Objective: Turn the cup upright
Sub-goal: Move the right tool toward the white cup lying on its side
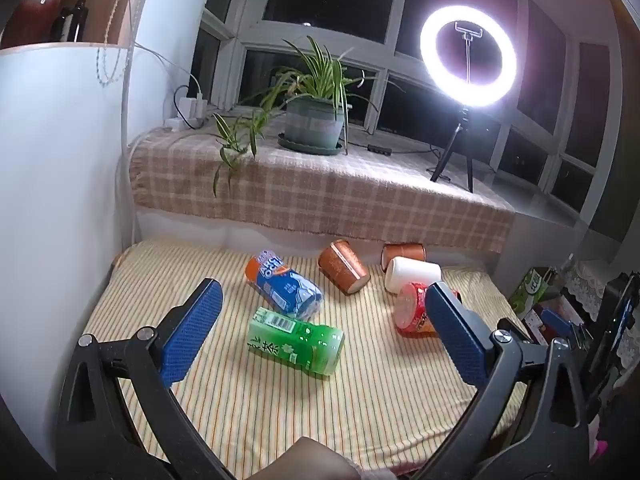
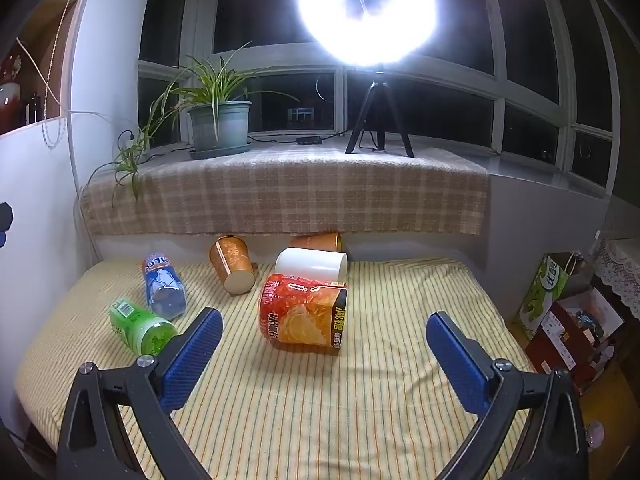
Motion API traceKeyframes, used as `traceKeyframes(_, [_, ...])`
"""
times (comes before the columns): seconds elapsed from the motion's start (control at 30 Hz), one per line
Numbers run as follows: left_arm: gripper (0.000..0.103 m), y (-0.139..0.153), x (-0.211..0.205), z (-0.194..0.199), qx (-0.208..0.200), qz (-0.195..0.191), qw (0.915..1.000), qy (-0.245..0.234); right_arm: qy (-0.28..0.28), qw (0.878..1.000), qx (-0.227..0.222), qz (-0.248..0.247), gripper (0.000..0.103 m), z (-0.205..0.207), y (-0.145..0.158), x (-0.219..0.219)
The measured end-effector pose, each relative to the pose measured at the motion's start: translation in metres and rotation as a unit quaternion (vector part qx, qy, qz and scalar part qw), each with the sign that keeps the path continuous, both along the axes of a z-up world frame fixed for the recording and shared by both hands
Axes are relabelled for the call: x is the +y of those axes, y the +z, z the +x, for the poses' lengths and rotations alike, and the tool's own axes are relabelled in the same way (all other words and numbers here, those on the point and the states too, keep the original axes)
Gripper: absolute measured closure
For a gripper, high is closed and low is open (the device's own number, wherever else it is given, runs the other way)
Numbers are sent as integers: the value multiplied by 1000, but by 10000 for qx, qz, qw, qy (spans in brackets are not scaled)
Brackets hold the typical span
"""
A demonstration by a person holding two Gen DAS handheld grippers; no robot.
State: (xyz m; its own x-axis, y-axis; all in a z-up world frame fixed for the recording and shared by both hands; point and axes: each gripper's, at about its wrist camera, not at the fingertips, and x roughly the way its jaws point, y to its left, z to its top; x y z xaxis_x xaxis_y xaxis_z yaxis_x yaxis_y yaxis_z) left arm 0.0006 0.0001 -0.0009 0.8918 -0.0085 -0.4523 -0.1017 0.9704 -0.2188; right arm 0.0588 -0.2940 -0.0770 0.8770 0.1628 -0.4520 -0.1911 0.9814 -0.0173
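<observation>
Left tool (image 1: 323, 322): blue pads spread wide, nothing between them, above the striped yellow mattress (image 1: 360, 412).
Green printed plastic cup (image 1: 295, 340): on its side near mattress centre, directly ahead of the left tool, between its pad lines, not touching.
Right tool (image 2: 324, 346): pads spread, holding nothing.
Red-orange printed cup (image 2: 303, 310): on its side, just ahead of the right tool, apart from both pads.
White plain cup (image 2: 311, 264): lying down, touching the red-orange cup's far side.
Others: blue printed cup (image 1: 285, 288) and two orange-brown paper cups (image 1: 344, 266) (image 1: 403, 254), all tipped over toward the mattress's far edge.
</observation>
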Motion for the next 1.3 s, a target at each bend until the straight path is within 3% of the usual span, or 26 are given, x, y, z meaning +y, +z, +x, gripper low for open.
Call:
traceKeyframes(0.5, [0,-9,-7,4,182,41,9995,-262,33,10000,14,-7,0,-1,-1,2])
traceKeyframes(0.73, [0,-12,-13,6,338,410,9986,-28,33,10000,22,-14,0,-1,-3,3])
traceKeyframes(0.9, [0,-12,-7,10,401,113,9991,85,-22,10000,68,1,0,3,-6,-2])
traceKeyframes(1.3, [0,-19,-8,19,426,221,9987,166,8,9999,122,-76,0,15,-8,-3])
